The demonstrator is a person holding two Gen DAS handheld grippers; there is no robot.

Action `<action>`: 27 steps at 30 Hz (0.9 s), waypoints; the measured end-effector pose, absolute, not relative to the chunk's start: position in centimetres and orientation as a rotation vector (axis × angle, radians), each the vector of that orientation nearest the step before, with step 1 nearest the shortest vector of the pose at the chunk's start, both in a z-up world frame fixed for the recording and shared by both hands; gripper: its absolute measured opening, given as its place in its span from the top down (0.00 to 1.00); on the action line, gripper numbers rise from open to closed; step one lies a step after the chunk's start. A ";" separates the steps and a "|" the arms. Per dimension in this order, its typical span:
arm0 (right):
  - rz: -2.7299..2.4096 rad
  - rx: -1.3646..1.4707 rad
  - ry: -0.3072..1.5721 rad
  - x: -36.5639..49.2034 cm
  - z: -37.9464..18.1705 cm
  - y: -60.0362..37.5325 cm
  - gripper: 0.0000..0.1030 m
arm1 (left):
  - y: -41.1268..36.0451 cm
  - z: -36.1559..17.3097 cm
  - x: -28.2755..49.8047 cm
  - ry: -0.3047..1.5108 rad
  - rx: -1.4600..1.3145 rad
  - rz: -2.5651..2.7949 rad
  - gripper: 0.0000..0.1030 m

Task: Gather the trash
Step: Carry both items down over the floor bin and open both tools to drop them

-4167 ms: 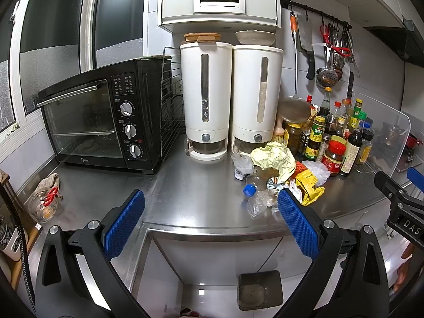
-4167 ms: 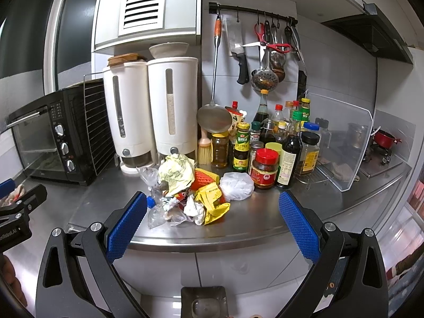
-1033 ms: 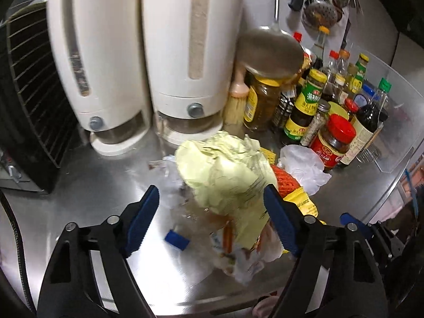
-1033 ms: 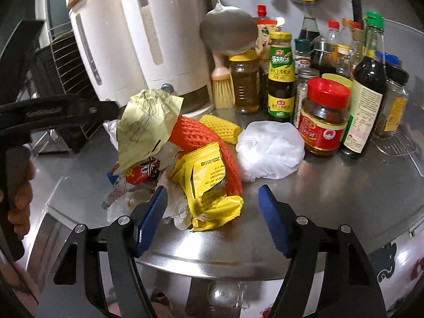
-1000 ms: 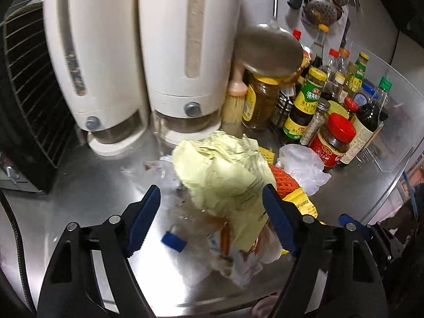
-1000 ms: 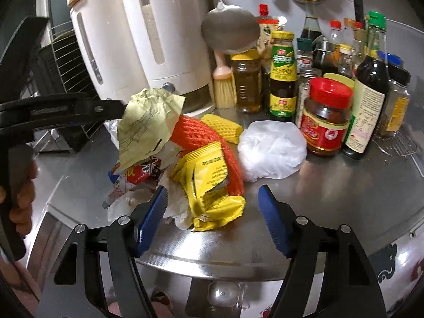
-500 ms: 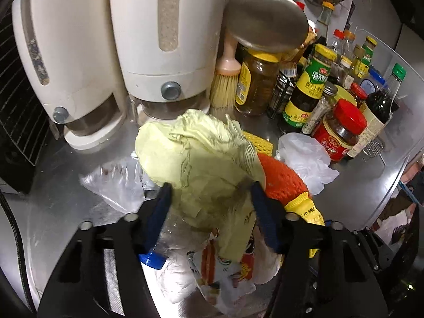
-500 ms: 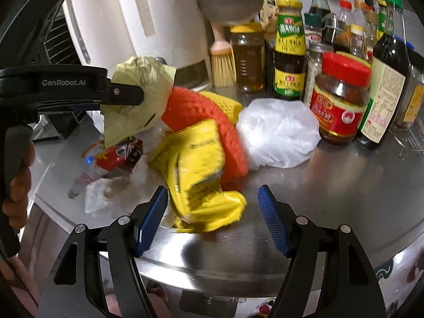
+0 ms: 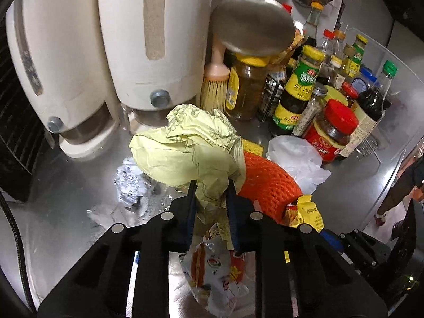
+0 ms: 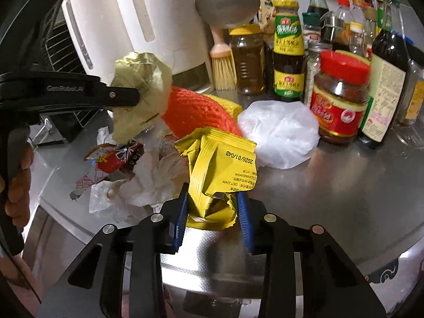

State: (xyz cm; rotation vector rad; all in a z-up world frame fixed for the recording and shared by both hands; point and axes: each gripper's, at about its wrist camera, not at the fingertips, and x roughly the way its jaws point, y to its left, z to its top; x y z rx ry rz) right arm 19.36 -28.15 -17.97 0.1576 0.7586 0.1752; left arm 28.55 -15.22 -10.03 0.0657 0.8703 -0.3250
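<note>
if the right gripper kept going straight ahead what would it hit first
The right gripper is shut on the yellow wrapper. Straight ahead, that wrapper would likely meet the orange net first, with the white bag just to its right. Depth is hard to judge in the fisheye view.

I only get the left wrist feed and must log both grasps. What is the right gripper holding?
Observer: The right gripper has its fingers shut on the yellow snack wrapper.
Operator: Any print on it?
Observer: A date, 2026/01/04B, reads upside down.
Operator: What lies left of that wrapper?
Observer: A red snack wrapper on the steel counter, under the pale yellow paper that the left gripper pinches.
</note>
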 end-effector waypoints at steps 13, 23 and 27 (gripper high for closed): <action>0.137 0.133 0.664 13.4 -13.1 -28.5 0.68 | -11.8 -3.2 19.5 0.722 0.046 -0.285 0.81; 0.164 0.089 0.643 4.5 -13.3 -26.6 0.68 | -7.4 -5.8 7.8 0.691 0.020 -0.274 0.81; 0.171 0.091 0.681 2.3 -15.5 -25.7 0.68 | -5.9 -8.9 4.4 0.716 -0.007 -0.262 0.81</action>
